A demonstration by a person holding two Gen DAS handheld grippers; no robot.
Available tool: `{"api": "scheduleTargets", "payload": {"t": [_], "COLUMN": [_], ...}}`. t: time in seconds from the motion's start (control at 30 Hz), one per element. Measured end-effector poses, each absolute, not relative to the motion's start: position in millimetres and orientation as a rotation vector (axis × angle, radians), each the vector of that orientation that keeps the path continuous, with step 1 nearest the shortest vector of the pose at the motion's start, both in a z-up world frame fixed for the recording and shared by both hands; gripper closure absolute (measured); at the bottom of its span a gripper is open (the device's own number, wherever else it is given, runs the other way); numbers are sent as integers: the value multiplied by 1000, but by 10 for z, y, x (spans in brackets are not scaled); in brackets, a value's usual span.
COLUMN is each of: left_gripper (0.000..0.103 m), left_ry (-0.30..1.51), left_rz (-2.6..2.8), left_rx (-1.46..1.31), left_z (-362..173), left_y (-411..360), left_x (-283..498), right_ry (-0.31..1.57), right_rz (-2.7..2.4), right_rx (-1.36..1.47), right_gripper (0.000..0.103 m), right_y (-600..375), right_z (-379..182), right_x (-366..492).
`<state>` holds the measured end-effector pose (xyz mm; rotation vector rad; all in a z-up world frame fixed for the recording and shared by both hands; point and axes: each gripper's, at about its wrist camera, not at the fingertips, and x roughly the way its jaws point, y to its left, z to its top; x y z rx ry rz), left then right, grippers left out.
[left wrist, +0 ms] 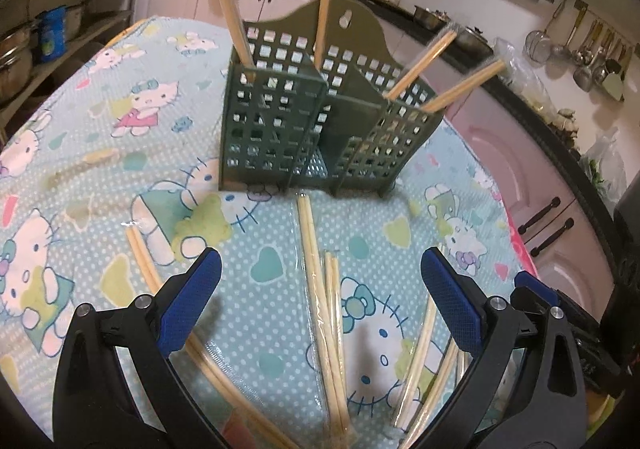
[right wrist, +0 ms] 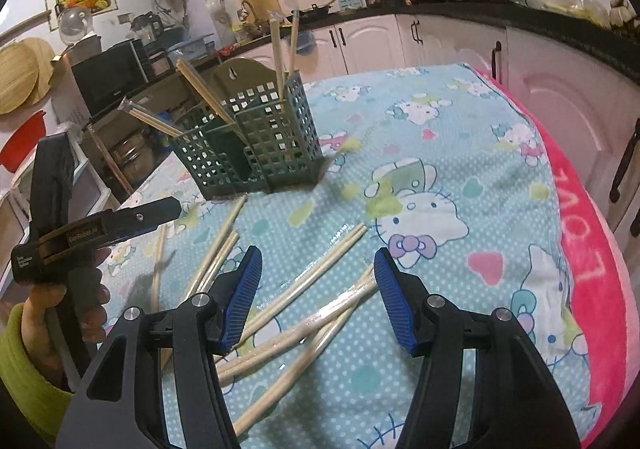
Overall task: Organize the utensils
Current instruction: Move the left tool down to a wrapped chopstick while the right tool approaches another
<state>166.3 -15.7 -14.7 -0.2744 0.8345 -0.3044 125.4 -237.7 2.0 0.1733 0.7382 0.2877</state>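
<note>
A dark green lattice utensil holder [left wrist: 320, 129] [right wrist: 256, 145] stands on the cartoon-cat tablecloth, with several wrapped wooden chopstick pairs leaning out of its side compartments. More wrapped chopstick pairs [left wrist: 324, 297] [right wrist: 304, 301] lie scattered on the cloth in front of it. My left gripper [left wrist: 320, 297] hovers open above the loose pairs, nothing between its blue pads. My right gripper [right wrist: 318, 289] is open too, low over a crossed pile of pairs. In the right wrist view, a hand in a green sleeve holds the left gripper's black body [right wrist: 92, 233] at the left.
The table's pink edge [right wrist: 592, 273] runs along the right. Behind stand white kitchen cabinets [right wrist: 368, 45] and a dark counter crowded with bottles and pots. Shelves with pots [left wrist: 24, 53] are at the left. Another chopstick pair [left wrist: 140, 257] lies left of my left gripper.
</note>
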Motion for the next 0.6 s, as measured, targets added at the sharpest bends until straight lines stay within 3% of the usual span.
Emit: {"api": "scheduleTargets", "payload": {"t": [0.3, 0.43, 0.5, 0.6], "left_gripper": [34, 37, 48, 48], "left_ry": [919, 949, 960, 975], "left_rz": [-334, -344, -337, -315], "left_rx": [-270, -269, -270, -267], "left_z": [-315, -352, -370, -419], "left_y": [-258, -304, -325, -349], "left_x": [1869, 1997, 2060, 2149], "right_ry": [789, 821, 842, 863], "right_rz": [271, 260, 252, 250], "right_rx": [197, 220, 234, 260], "right_gripper": [47, 47, 47, 47], "right_y": [-2426, -2465, -2486, -2512], "right_z": [-115, -192, -239, -290], "right_x": [1300, 1345, 1380, 1443]}}
